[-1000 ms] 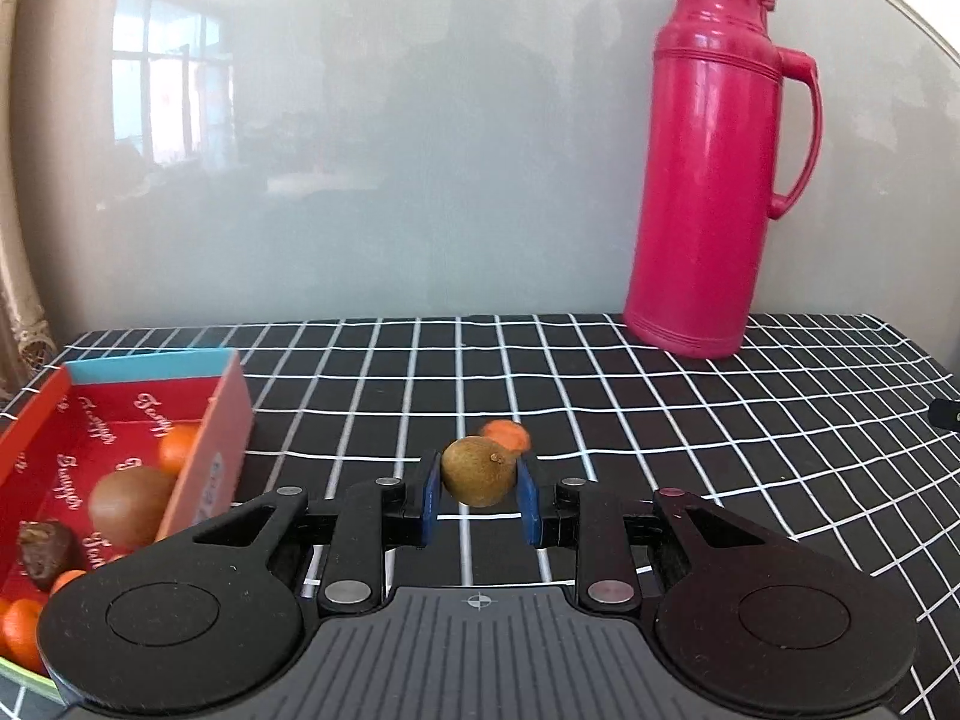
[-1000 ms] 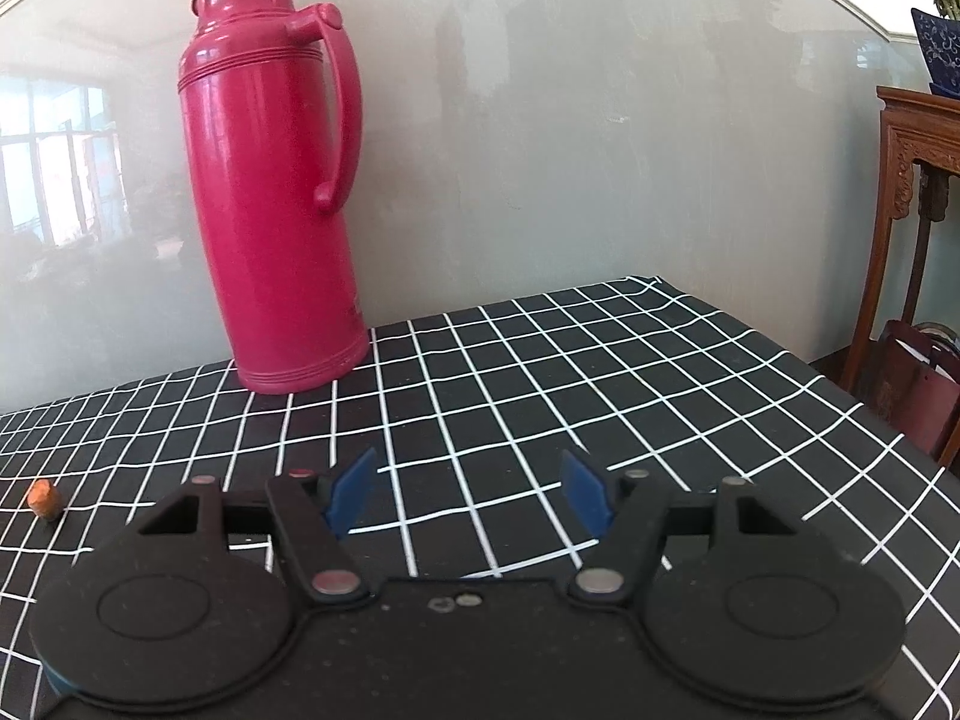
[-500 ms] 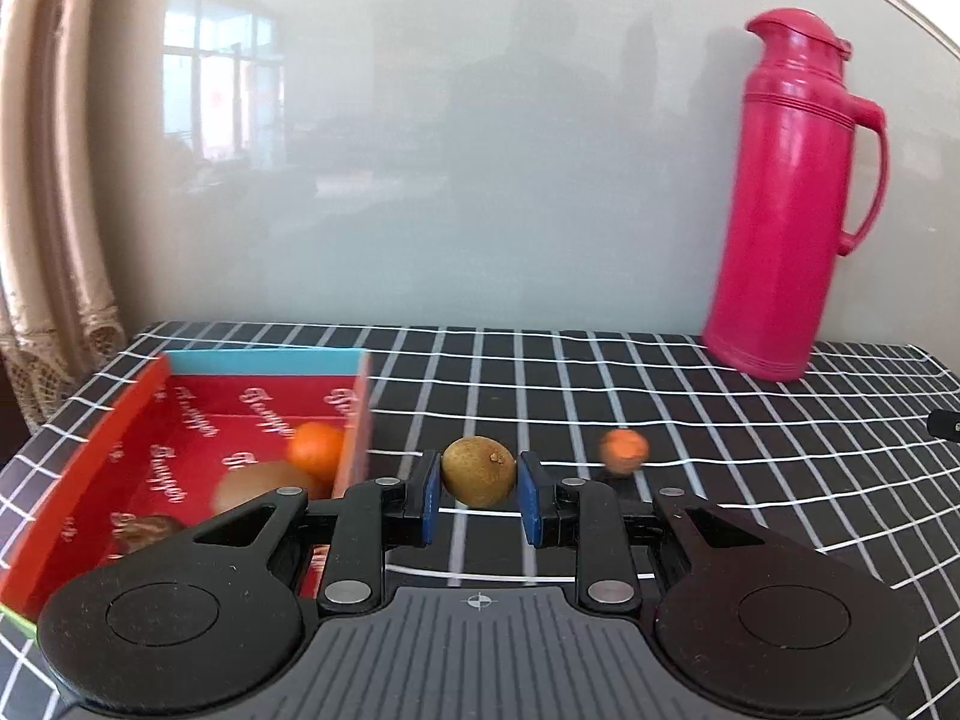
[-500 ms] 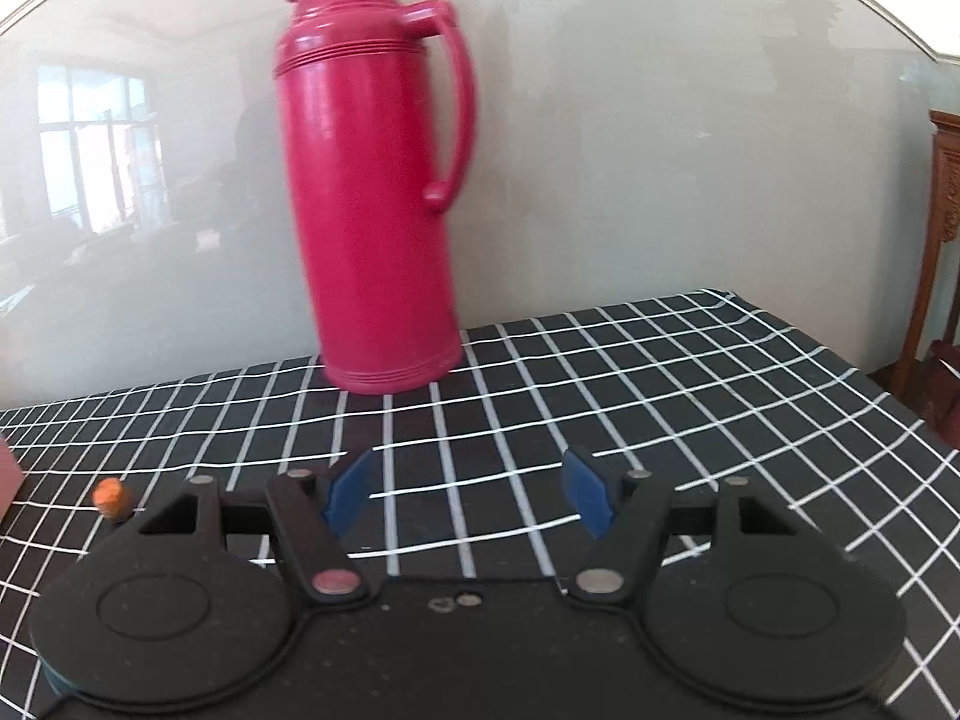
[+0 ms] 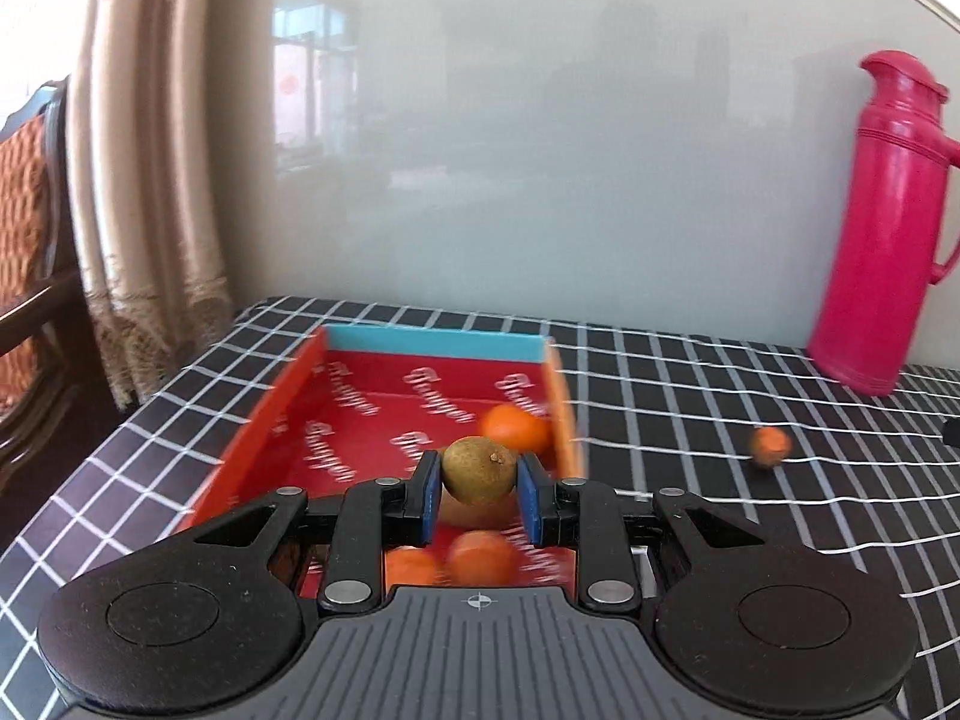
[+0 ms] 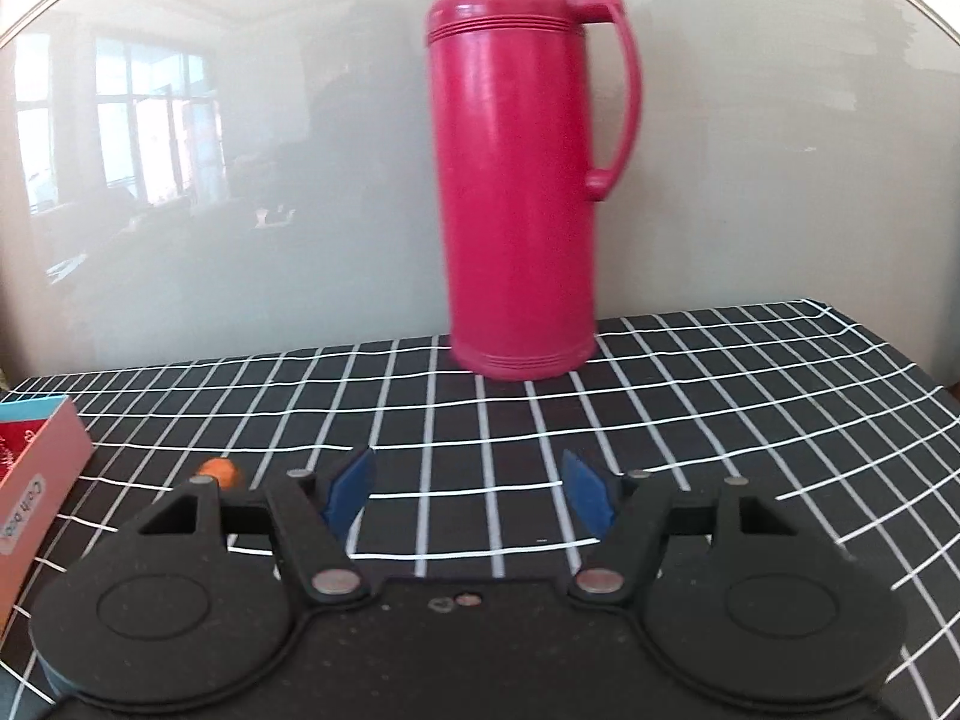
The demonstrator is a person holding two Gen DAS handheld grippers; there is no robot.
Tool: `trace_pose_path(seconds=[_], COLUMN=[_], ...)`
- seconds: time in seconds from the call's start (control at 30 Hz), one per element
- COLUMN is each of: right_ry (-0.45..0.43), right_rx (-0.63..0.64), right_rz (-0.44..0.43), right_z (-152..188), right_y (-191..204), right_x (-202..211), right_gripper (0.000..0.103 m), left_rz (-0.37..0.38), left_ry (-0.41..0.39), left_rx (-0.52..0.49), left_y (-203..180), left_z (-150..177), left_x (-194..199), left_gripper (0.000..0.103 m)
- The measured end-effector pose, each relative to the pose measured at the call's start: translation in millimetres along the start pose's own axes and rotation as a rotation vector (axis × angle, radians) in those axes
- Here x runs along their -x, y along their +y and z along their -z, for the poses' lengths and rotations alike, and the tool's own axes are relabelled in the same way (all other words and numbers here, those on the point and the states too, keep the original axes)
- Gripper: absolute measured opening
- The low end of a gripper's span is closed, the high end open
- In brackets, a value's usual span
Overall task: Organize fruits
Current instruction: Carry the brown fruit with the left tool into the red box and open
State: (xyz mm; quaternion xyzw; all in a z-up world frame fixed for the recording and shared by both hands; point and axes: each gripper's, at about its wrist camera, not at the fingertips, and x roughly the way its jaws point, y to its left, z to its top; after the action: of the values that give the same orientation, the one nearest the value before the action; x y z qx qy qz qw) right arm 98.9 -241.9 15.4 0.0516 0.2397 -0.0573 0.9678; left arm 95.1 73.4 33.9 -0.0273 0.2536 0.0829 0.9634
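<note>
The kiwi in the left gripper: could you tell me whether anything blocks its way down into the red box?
Nothing visible blocks it. The kiwi, clamped in the left gripper, is above the open-topped red box. Oranges lie inside, with bare floor beside them.

We note a glossy, smooth plastic flask point(image 6: 516, 180) and a black checked cloth on the table point(image 6: 690, 396). The box point(image 5: 438, 345) looks like printed cardboard. The fruit point(image 5: 480, 469) between the left tongs point(image 5: 480, 495) has dull, rough skin. The wall panel point(image 5: 540, 150) is reflective.
</note>
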Motion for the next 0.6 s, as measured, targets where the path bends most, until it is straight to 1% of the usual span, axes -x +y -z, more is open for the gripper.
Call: trace_pose_path(seconds=[0.27, 0.47, 0.53, 0.57, 0.6], right_ry=[0.007, 0.009, 0.008, 0.007, 0.006], right_rx=[0.037, 0.051, 0.05, 0.052, 0.053], right_rz=[-0.048, -0.055, -0.055, -0.054, -0.053], right_z=[2, 3, 3, 3, 3], right_y=[36, 44, 46, 47, 47], right_x=[-3, -2, 0, 0, 1], right_gripper=[0.069, 0.069, 0.069, 0.069, 0.069], left_rz=[-0.062, -0.089, -0.08, -0.078, -0.082], left_ry=[0.034, 0.053, 0.048, 0.046, 0.04], left_rx=[0.039, 0.062, 0.069, 0.071, 0.071], left_y=[36, 47, 48, 48, 47], left_z=[8, 9, 8, 8, 8], left_x=[-3, -9, -9, -9, -8], left_gripper=[0.027, 0.027, 0.028, 0.031, 0.049])
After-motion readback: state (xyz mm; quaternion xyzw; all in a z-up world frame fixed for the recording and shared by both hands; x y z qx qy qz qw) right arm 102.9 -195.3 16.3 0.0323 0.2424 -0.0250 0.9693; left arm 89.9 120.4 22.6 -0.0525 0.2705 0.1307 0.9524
